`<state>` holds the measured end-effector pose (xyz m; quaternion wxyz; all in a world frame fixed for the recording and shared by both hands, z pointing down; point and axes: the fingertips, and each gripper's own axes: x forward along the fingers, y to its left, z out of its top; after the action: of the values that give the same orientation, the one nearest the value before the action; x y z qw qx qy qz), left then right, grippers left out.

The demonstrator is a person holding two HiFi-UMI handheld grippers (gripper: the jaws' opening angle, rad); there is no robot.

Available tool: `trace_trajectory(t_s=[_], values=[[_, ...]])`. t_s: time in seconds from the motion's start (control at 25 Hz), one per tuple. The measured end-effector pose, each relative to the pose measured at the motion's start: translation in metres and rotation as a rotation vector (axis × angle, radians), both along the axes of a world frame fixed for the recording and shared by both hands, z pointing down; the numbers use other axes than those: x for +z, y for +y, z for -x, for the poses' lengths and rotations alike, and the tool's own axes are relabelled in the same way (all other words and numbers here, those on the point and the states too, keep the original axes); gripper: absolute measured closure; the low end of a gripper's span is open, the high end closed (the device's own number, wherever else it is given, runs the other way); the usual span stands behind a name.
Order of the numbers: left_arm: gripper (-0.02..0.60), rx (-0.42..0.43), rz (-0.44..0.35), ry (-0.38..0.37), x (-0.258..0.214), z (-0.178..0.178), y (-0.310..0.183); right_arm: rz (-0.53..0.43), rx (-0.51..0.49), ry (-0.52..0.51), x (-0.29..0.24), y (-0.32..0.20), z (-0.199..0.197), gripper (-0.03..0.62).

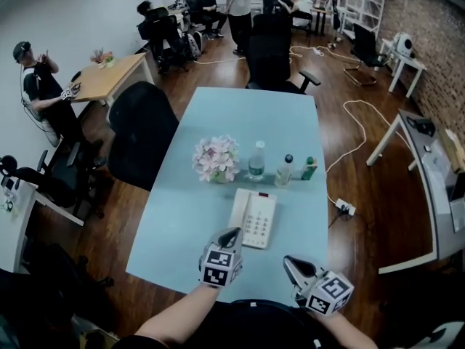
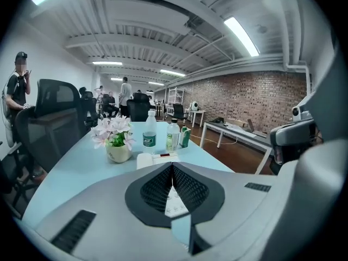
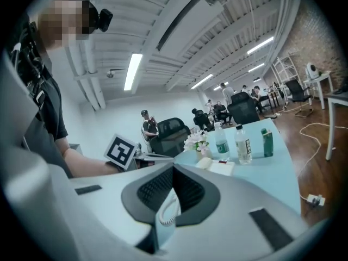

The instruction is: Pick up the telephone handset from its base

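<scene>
Left hand-held gripper (image 1: 232, 232), right hand-held gripper (image 1: 287, 260): jaws together, empty.

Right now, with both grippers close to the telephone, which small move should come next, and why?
Probably open the left gripper: its jaws are shut, and it points at the handset, which lies on the base. Shut jaws cannot take the handset. The right gripper is farther off.
</scene>
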<state>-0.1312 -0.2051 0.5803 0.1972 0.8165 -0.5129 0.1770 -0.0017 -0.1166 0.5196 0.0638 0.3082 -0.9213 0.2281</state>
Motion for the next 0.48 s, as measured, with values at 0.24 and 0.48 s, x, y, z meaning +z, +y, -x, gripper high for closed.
trace_trajectory(t_s=[0.24, 0.48], values=[[0.479, -0.002, 0.049, -0.024, 0.025, 0.018, -0.038, 0.032, 0.051, -0.007, 0.008, -0.015, 0.010, 0.582], [0.318, -0.078, 0.113, -0.076, 0.066, 0.032, -0.084, 0.052, 0.087, 0.007, 0.015, -0.022, 0.014, 0.582]])
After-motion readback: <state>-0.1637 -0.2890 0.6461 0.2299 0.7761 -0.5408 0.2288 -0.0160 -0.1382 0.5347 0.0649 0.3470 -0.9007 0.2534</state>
